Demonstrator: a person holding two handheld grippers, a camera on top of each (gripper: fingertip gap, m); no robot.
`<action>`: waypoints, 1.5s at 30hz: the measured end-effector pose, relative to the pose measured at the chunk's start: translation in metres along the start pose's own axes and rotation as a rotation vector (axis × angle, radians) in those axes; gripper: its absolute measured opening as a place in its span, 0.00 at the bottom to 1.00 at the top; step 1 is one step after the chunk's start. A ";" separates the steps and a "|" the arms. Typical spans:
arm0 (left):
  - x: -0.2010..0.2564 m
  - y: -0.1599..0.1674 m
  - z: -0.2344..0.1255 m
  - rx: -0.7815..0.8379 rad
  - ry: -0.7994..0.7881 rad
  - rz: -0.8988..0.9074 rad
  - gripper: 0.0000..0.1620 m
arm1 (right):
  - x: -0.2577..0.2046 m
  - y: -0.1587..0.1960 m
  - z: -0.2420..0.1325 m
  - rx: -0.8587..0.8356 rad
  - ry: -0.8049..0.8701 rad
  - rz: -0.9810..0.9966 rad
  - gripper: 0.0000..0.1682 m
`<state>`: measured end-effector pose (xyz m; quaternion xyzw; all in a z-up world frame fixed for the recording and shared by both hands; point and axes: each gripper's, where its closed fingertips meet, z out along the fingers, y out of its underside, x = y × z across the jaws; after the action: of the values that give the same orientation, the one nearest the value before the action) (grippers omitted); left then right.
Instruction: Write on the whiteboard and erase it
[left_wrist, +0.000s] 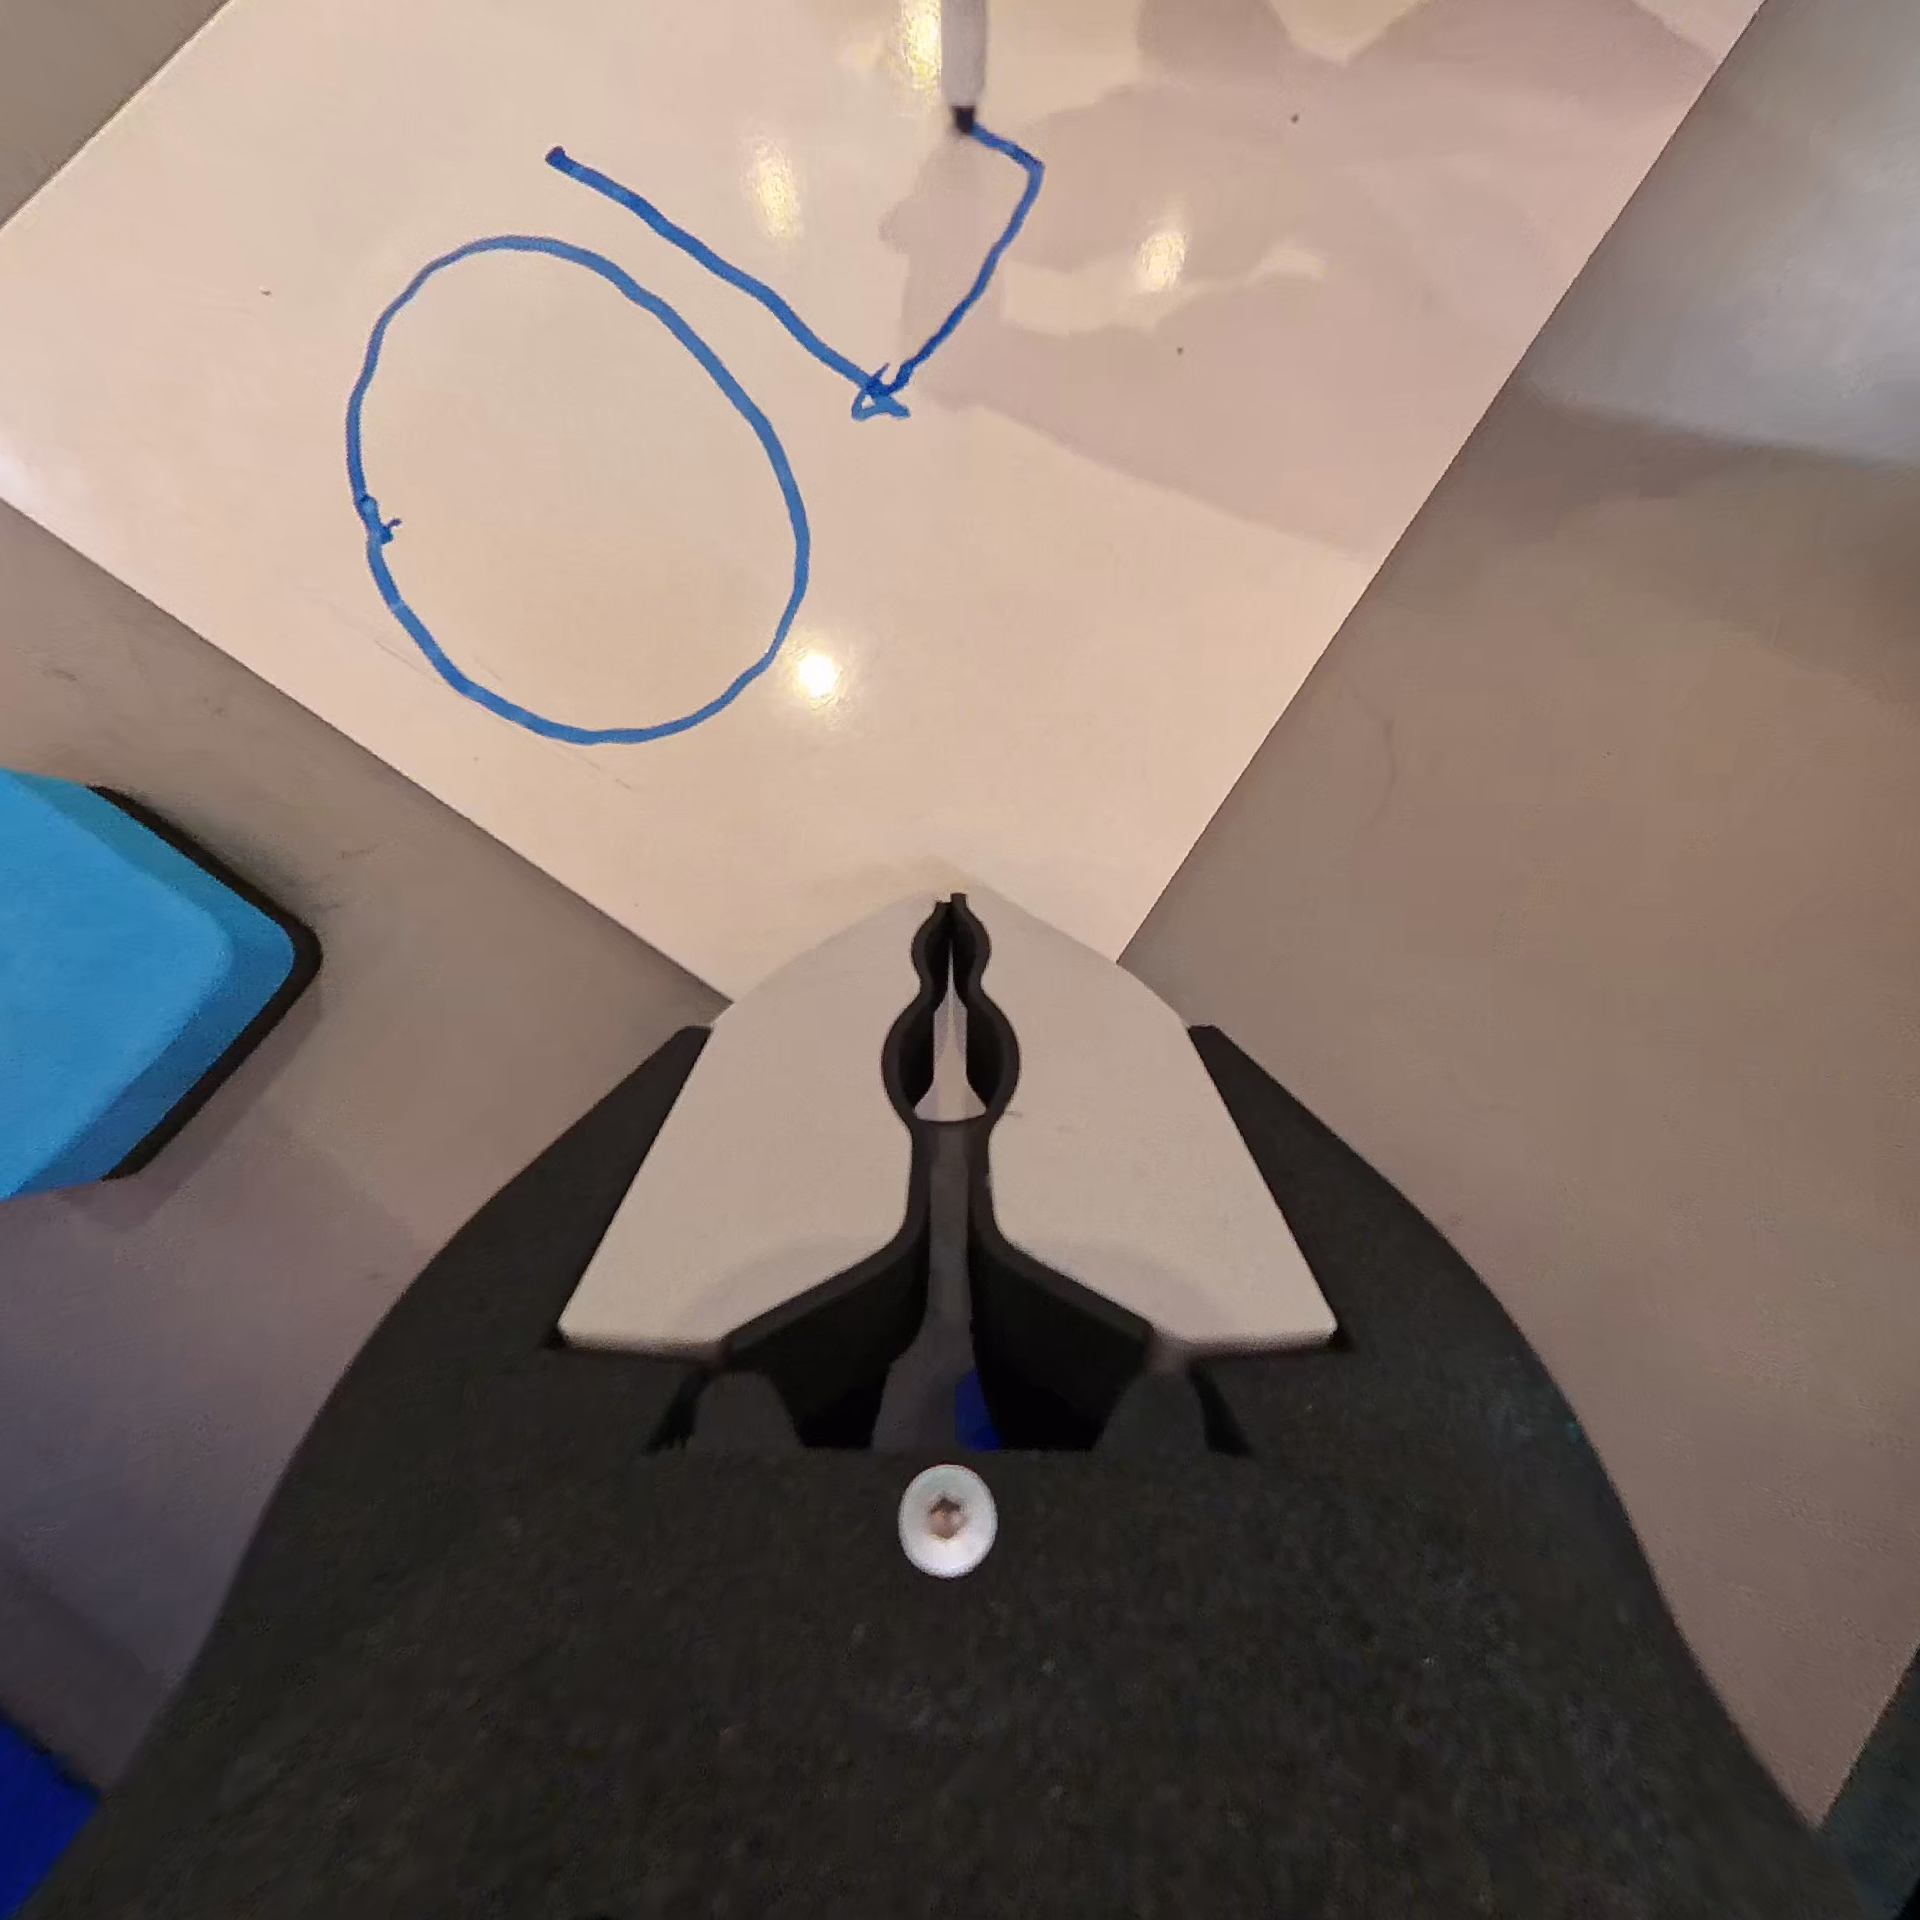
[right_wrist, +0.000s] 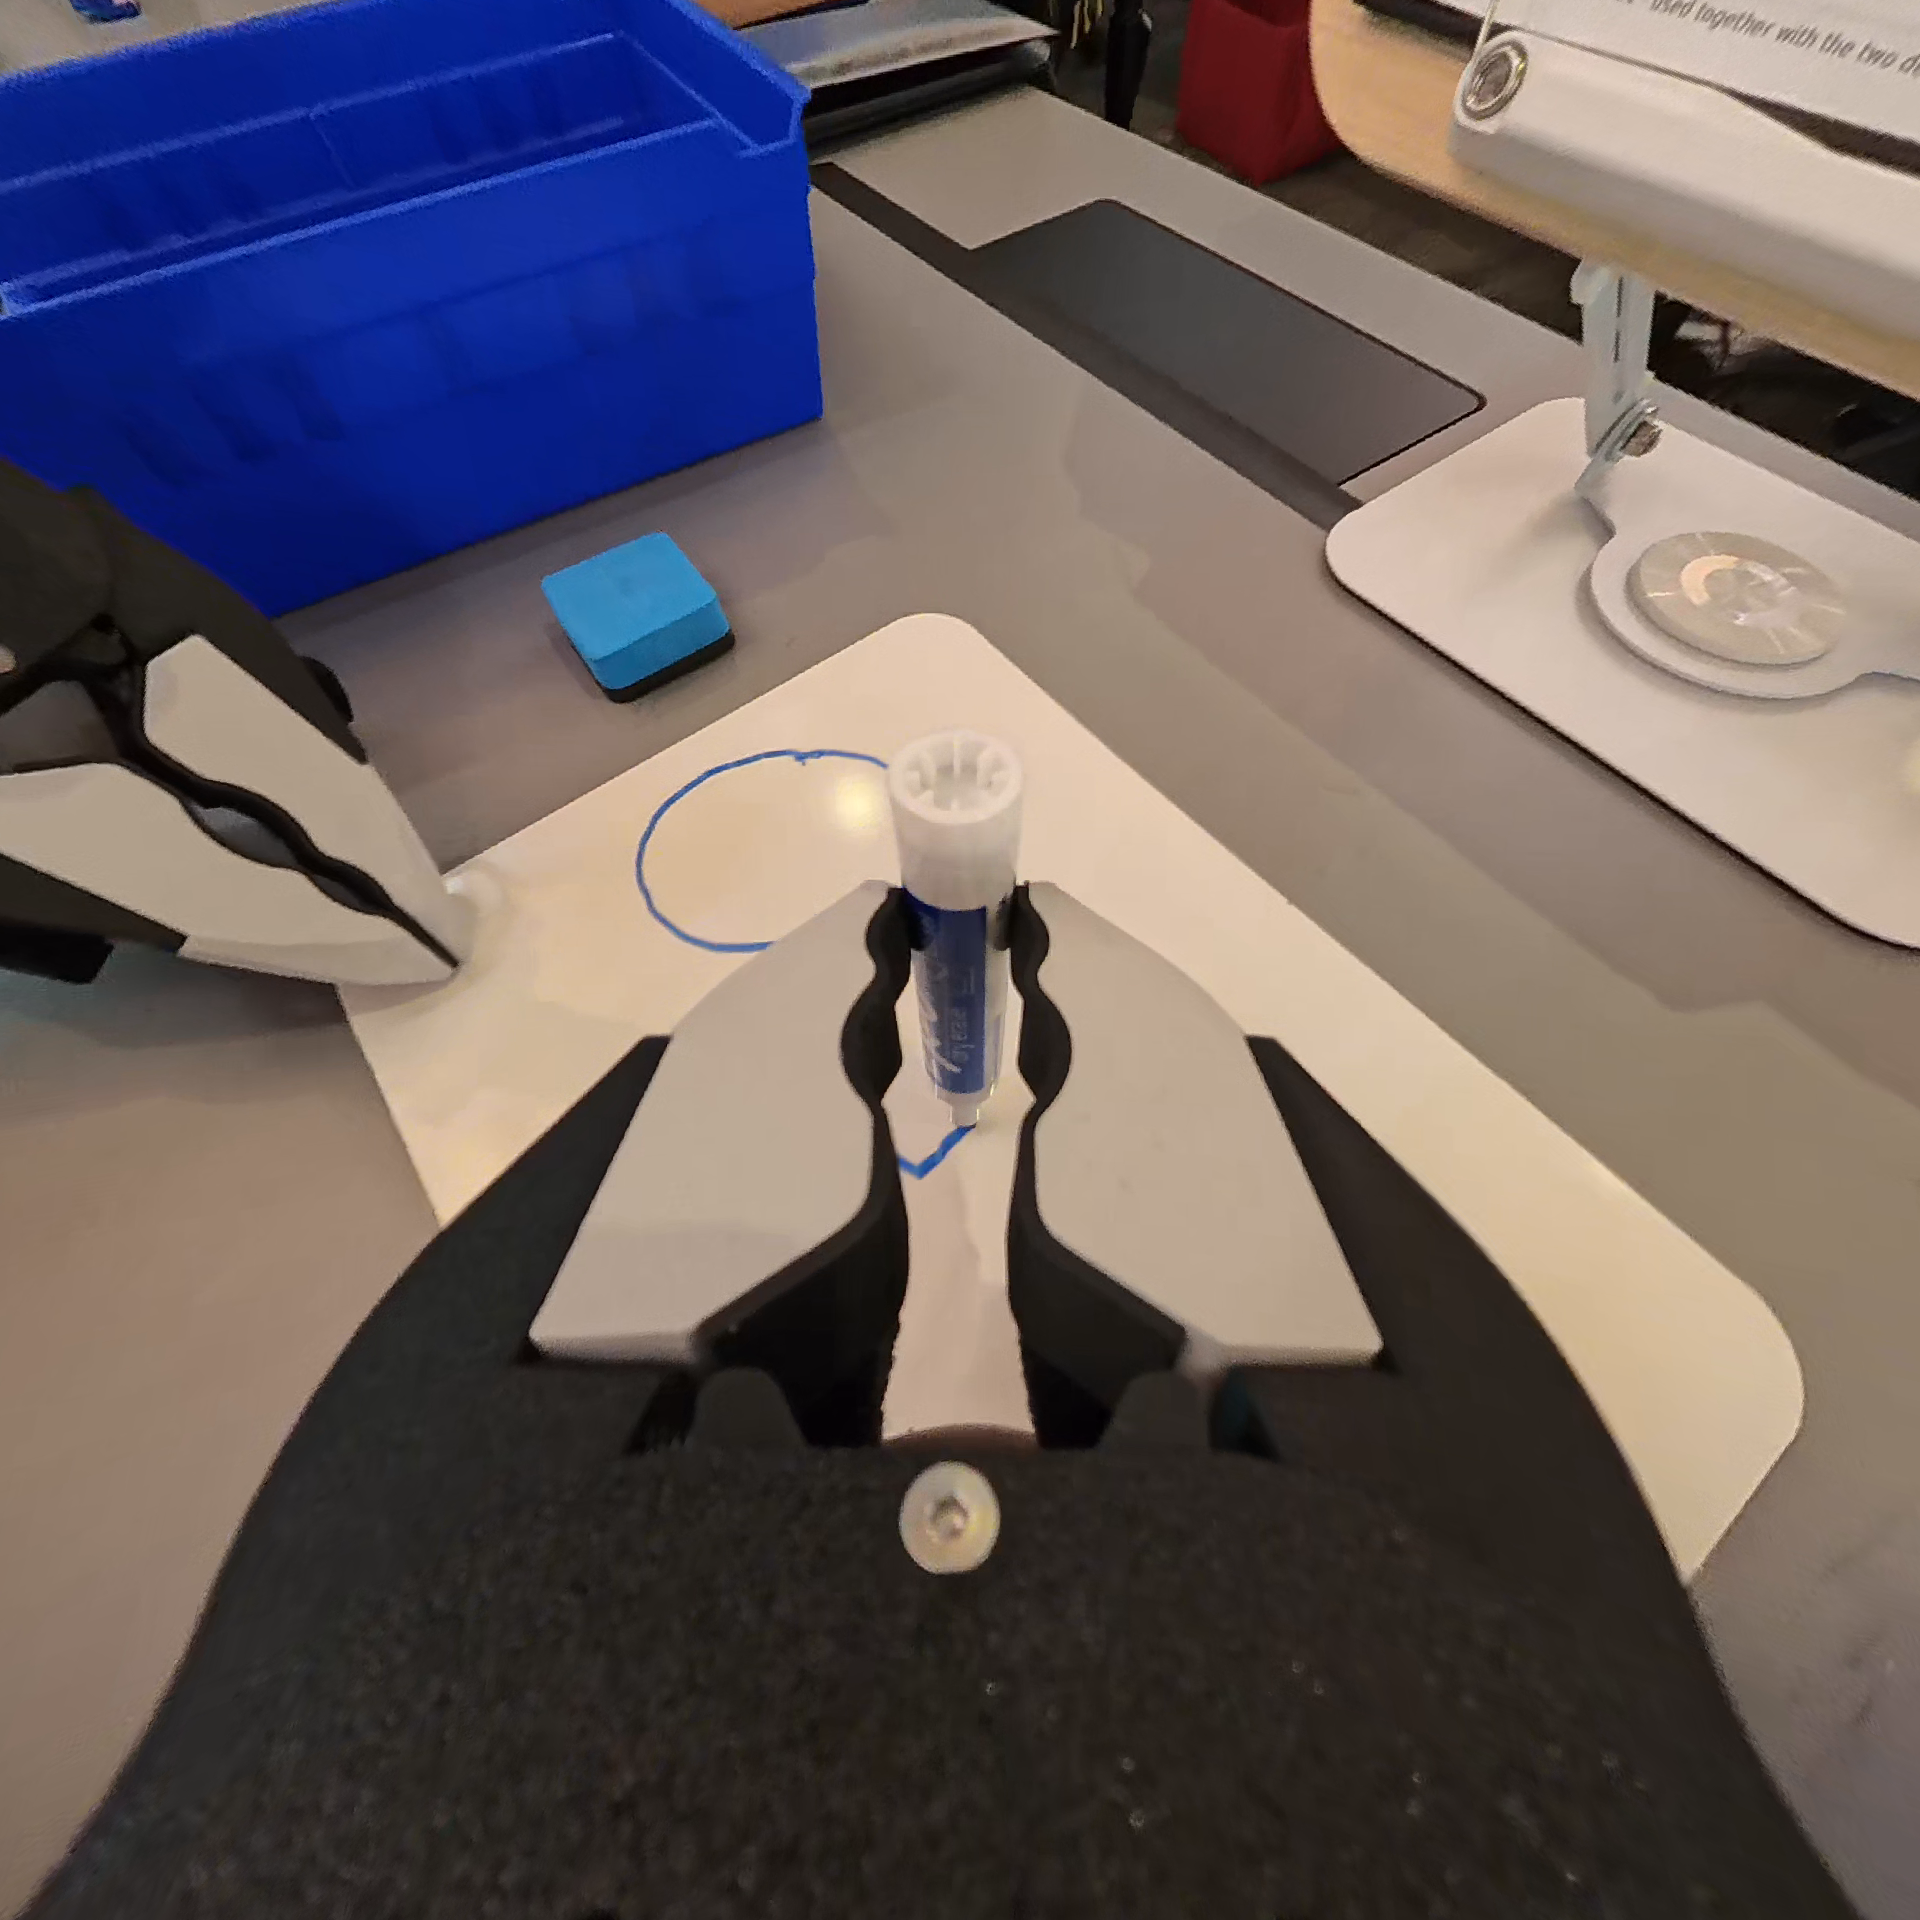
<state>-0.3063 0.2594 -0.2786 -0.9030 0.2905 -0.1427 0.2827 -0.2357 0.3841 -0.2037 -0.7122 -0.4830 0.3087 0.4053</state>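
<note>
Right tool (right_wrist: 954, 914) is pinching the blue whiteboard marker (right_wrist: 954, 971) upright, tip on the glossy white whiteboard (right_wrist: 1299, 1039) mid-stroke, so keep pressure light and steady while the empty left tool (left_wrist: 956, 914), pressed together, waits at the board's corner.

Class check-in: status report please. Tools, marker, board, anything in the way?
Right tool shut on marker, tip on board. Left tool shut, empty, at board corner. Circle drawn, second shape unfinished. Eraser off board, untouched.
</note>
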 end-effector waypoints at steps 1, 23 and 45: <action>0.001 0.000 0.000 0.000 0.002 0.002 0.00 | 0.003 -0.001 0.002 0.003 0.002 -0.004 0.11; 0.005 -0.002 0.002 0.004 0.030 0.000 0.00 | 0.042 -0.022 0.035 0.002 0.006 -0.009 0.11; 0.007 -0.001 0.001 -0.001 0.039 0.006 0.00 | 0.009 -0.039 0.070 -0.021 -0.054 -0.045 0.11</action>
<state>-0.2999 0.2561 -0.2786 -0.8993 0.2986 -0.1594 0.2768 -0.3072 0.4204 -0.2037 -0.6968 -0.5128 0.3134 0.3914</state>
